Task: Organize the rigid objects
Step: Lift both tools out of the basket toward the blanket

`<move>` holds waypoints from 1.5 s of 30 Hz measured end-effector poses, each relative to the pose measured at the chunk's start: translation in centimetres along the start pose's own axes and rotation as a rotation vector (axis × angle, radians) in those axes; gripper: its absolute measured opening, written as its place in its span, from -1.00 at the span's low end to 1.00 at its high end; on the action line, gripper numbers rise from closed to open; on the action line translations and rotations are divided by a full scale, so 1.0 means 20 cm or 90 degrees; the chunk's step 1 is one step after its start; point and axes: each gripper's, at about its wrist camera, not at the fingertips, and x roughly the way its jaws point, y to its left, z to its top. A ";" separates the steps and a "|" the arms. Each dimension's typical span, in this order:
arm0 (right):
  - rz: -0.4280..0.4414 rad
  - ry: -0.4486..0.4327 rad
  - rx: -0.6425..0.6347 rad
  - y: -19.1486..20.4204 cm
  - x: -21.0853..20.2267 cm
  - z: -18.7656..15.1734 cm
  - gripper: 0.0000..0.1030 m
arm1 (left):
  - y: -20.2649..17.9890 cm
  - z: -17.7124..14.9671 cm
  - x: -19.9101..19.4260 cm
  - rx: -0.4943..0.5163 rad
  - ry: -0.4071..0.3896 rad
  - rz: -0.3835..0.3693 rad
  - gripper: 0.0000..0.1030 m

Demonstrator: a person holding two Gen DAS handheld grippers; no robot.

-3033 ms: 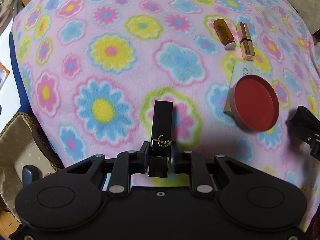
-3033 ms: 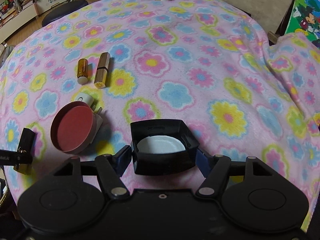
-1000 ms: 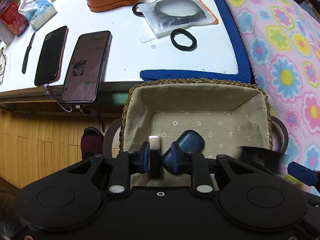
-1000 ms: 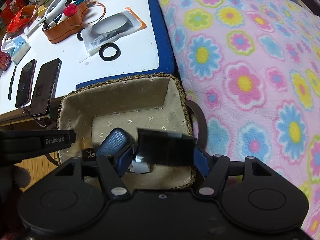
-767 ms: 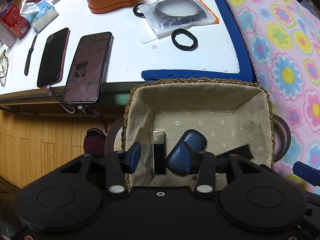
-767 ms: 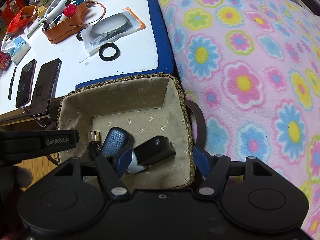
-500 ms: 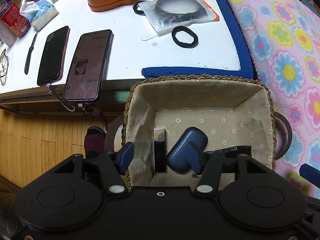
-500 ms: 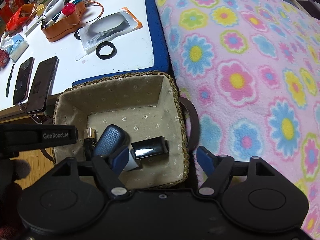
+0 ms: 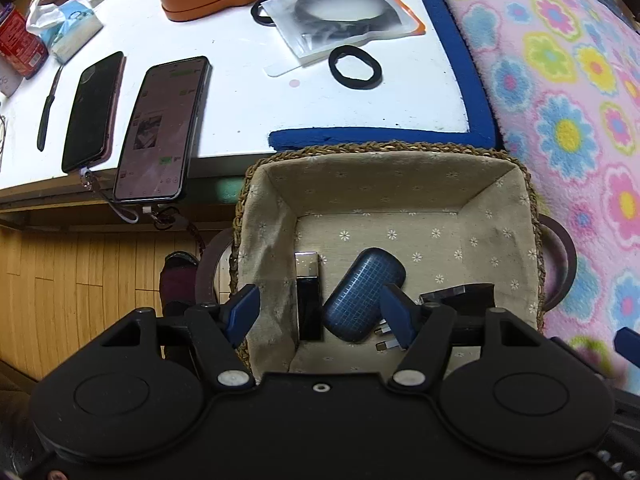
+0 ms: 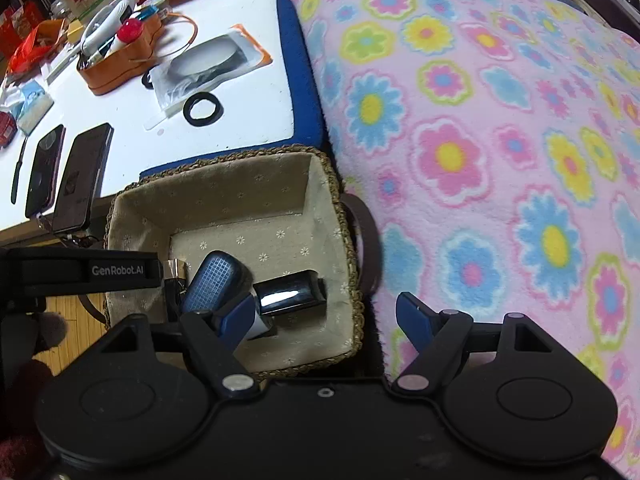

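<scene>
While both grippers [image 9: 320, 312] [image 10: 328, 316] gape empty, the basket [image 9: 384, 152] holds lipstick [image 9: 308, 300], blue case [image 9: 364, 300], black jar [image 10: 290, 292].

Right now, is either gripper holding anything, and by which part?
Nothing is held. Left gripper and right gripper are open over the basket.

One woven basket [image 9: 384, 150] holds three things: one black lipstick tube [image 9: 309, 300], one blue grid-patterned case [image 9: 362, 294] and one glossy black box [image 10: 290, 292]. Beyond the basket, the white desk [image 9: 240, 92] carries two phones [image 9: 162, 130] and two black hair ties [image 9: 355, 67].
</scene>
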 end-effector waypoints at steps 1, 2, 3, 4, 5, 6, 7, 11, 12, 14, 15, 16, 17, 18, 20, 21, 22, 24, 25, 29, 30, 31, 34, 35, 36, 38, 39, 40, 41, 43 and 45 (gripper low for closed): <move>-0.004 -0.003 0.002 -0.01 -0.01 0.00 0.50 | 0.00 0.00 0.00 0.001 -0.001 0.000 0.22; -0.008 -0.007 0.004 -0.03 -0.03 -0.01 0.50 | 0.00 0.00 0.00 0.002 -0.003 0.000 0.22; -0.013 -0.012 0.007 -0.05 -0.05 -0.01 0.50 | 0.00 -0.01 0.00 0.003 -0.005 -0.001 0.22; -0.017 -0.016 0.011 -0.07 -0.07 -0.01 0.50 | 0.00 -0.01 -0.01 0.005 -0.006 -0.004 0.23; -0.022 -0.022 0.016 -0.10 -0.09 -0.02 0.50 | -0.01 -0.01 -0.01 0.007 -0.008 -0.006 0.24; -0.026 -0.027 0.021 -0.13 -0.11 -0.03 0.50 | -0.01 -0.02 -0.01 0.009 -0.010 -0.008 0.25; -0.031 -0.033 0.026 -0.16 -0.13 -0.04 0.50 | -0.02 -0.02 -0.02 0.014 -0.011 -0.010 0.26; -0.057 -0.055 0.056 -0.32 -0.22 -0.08 0.53 | -0.07 -0.05 -0.04 0.043 -0.027 -0.007 0.26; -0.068 -0.061 0.064 -0.37 -0.24 -0.09 0.53 | -0.08 -0.05 -0.04 0.052 -0.032 -0.006 0.27; -0.097 -0.073 0.081 -0.48 -0.28 -0.12 0.54 | -0.11 -0.07 -0.06 0.068 -0.039 -0.007 0.29; -0.114 -0.079 0.093 -0.54 -0.30 -0.14 0.59 | -0.12 -0.07 -0.06 0.076 -0.042 -0.009 0.30; -0.132 -0.085 0.106 -0.61 -0.31 -0.16 0.63 | -0.14 -0.08 -0.07 0.085 -0.046 -0.011 0.30; -0.151 -0.091 0.119 -0.67 -0.33 -0.18 0.67 | -0.16 -0.09 -0.08 0.094 -0.050 -0.011 0.30; -0.175 -0.096 0.133 -0.74 -0.34 -0.20 0.67 | -0.17 -0.09 -0.08 0.102 -0.053 -0.011 0.30; -0.224 -0.108 0.159 -0.88 -0.36 -0.25 0.67 | -0.21 -0.11 -0.09 0.122 -0.059 -0.009 0.30; -0.248 -0.109 0.173 -0.95 -0.36 -0.27 0.69 | -0.23 -0.12 -0.10 0.132 -0.063 -0.011 0.30; -0.266 -0.106 0.188 -1.03 -0.36 -0.28 0.69 | -0.25 -0.13 -0.11 0.143 -0.067 -0.015 0.31; -0.282 -0.097 0.224 -1.18 -0.33 -0.31 0.69 | -0.29 -0.15 -0.13 0.164 -0.077 -0.024 0.31; -0.285 -0.088 0.244 -1.25 -0.32 -0.32 0.68 | -0.30 -0.16 -0.14 0.175 -0.083 -0.027 0.31; -0.263 -0.062 0.339 -1.53 -0.29 -0.43 0.58 | -0.38 -0.20 -0.18 0.223 -0.102 -0.039 0.32; -0.266 -0.058 0.362 -1.60 -0.29 -0.48 0.56 | -0.40 -0.21 -0.19 0.234 -0.105 -0.043 0.32; -0.274 -0.055 0.383 -1.66 -0.29 -0.52 0.56 | -0.42 -0.22 -0.19 0.245 -0.106 -0.046 0.32; -0.300 -0.042 0.436 -1.84 -0.28 -0.67 0.56 | -0.51 -0.25 -0.22 0.282 -0.117 -0.054 0.32; -0.303 -0.037 0.453 -1.89 -0.28 -0.71 0.56 | -0.55 -0.26 -0.23 0.294 -0.122 -0.057 0.32; -0.302 -0.036 0.471 -1.95 -0.28 -0.75 0.56 | -0.58 -0.27 -0.25 0.306 -0.127 -0.061 0.32; -0.288 -0.047 0.499 -2.00 -0.30 -0.81 0.59 | -0.67 -0.29 -0.28 0.325 -0.133 -0.076 0.32; -0.288 -0.052 0.503 -2.02 -0.31 -0.82 0.59 | -0.72 -0.30 -0.30 0.334 -0.132 -0.088 0.32; -0.290 -0.058 0.502 -2.02 -0.31 -0.82 0.59 | -0.77 -0.31 -0.31 0.346 -0.132 -0.102 0.32; -0.291 -0.064 0.498 -2.01 -0.32 -0.81 0.58 | -0.83 -0.33 -0.33 0.360 -0.132 -0.114 0.32; -0.281 -0.082 0.486 -1.99 -0.35 -0.79 0.58 | -0.96 -0.35 -0.36 0.393 -0.137 -0.129 0.36; -0.262 -0.098 0.476 -1.96 -0.36 -0.77 0.59 | -1.09 -0.39 -0.39 0.430 -0.147 -0.133 0.40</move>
